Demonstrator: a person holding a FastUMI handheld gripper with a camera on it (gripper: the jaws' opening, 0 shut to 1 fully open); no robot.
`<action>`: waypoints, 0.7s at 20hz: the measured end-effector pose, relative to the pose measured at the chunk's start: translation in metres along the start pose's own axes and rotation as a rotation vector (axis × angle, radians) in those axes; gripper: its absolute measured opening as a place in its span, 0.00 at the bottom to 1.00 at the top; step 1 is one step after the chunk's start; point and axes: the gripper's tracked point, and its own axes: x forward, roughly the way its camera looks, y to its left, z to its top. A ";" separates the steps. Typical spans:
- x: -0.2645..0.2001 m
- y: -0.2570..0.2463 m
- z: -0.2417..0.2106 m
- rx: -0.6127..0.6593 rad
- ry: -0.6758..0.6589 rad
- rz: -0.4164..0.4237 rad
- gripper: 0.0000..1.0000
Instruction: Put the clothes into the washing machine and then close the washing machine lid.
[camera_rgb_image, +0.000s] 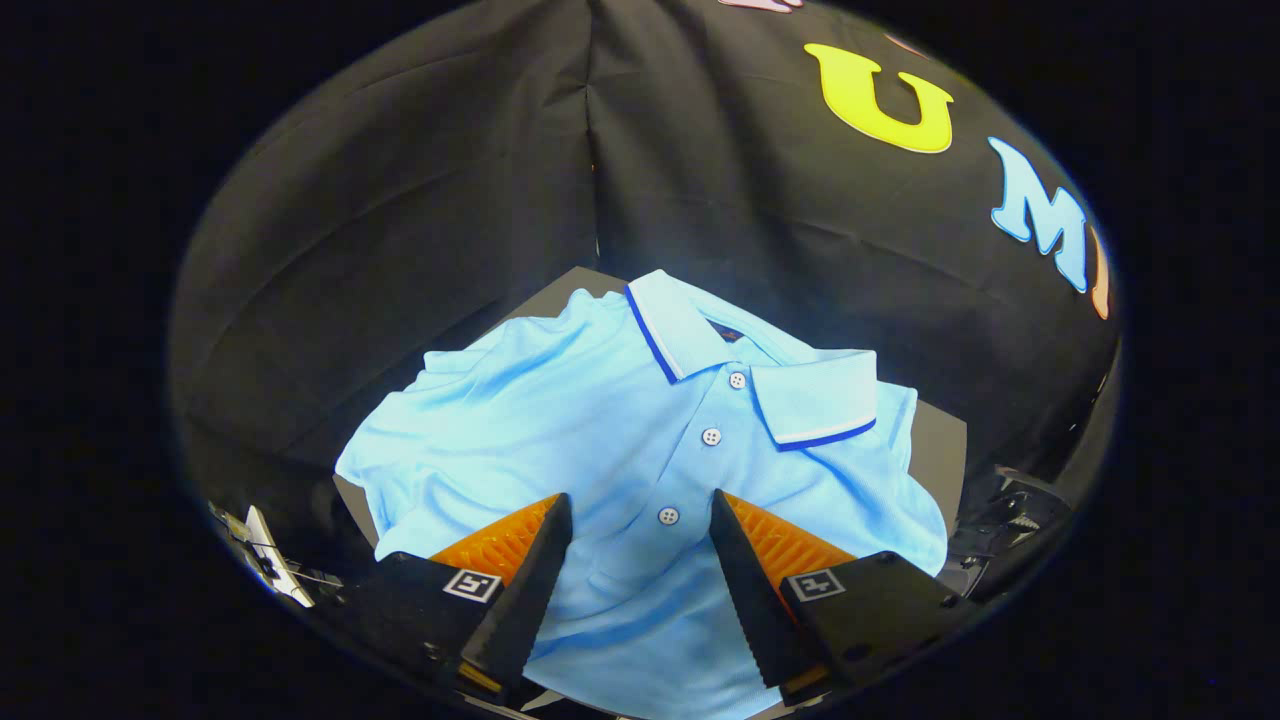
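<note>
One blue shirt (640, 470) lies spread over the desk (935, 440), reaching its edges | tongs (640, 515) open, hanging over the shirt front, nothing gripped | shirt not picked up yet; washer and lid steps left

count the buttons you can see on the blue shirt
3, in a line down the placket of the light blue polo shirt: top button by the collar, middle button below it, lowest button between the open tongs. Folds may hide more.

gripper (640, 515) fingers spread, shirt (600, 440) between
</note>
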 end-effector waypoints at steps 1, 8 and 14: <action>0.002 0.000 -0.001 -0.007 0.015 0.003 0.87; 0.008 0.006 0.002 0.065 -0.045 0.051 0.16; -0.005 0.008 0.016 0.036 -0.128 0.051 0.01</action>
